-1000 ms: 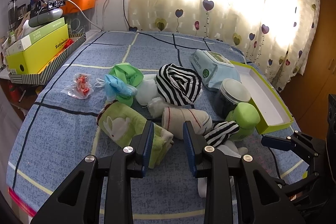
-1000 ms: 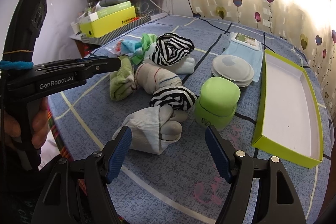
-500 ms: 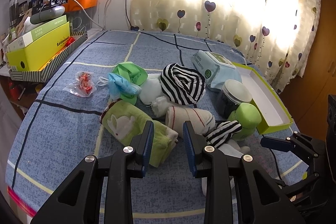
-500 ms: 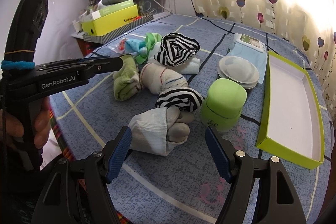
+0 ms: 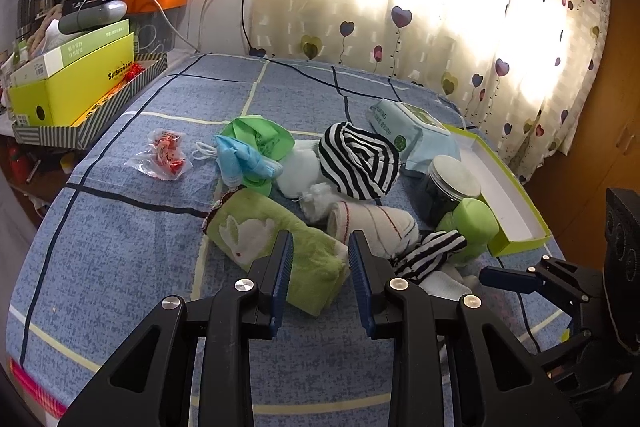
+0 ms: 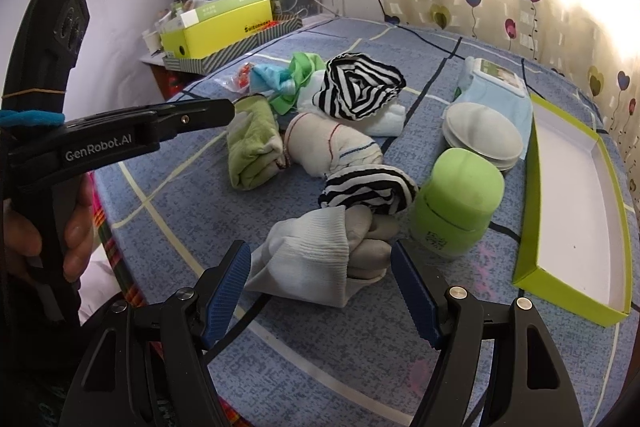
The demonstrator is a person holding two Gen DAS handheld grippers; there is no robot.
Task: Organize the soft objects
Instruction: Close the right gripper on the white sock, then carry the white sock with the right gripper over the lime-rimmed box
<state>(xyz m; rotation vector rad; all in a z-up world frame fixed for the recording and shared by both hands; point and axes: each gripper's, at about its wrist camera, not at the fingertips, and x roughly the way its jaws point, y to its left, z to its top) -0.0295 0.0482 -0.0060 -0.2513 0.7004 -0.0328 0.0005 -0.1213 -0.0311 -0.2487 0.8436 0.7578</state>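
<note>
Soft things lie heaped on a blue checked cover [image 5: 120, 267]. My left gripper [image 5: 320, 247] hovers open with a narrow gap, empty, over the near end of a green rabbit towel [image 5: 260, 235]. A cream rolled sock [image 5: 372, 223] and a small striped sock [image 5: 432, 251] lie just right of it. My right gripper [image 6: 320, 251] stands wide open, and a white and grey sock bundle [image 6: 316, 259] lies on the cover just beyond its fingers, untouched. Farther back sit a black-and-white striped cloth [image 6: 360, 87] and the towel [image 6: 252, 151].
A green-lidded tub [image 6: 460, 199], a round jar [image 6: 480, 131] and a wipes pack [image 6: 496, 83] stand right of the heap. A long lime tray [image 6: 576, 207] lies at the right edge. A blue mask [image 5: 240, 159], a sweets packet [image 5: 164, 155] and yellow boxes [image 5: 76, 87] sit to the left.
Both views have drifted only slightly. Nothing on the cover has moved, and both pairs of jaws stand as before.
</note>
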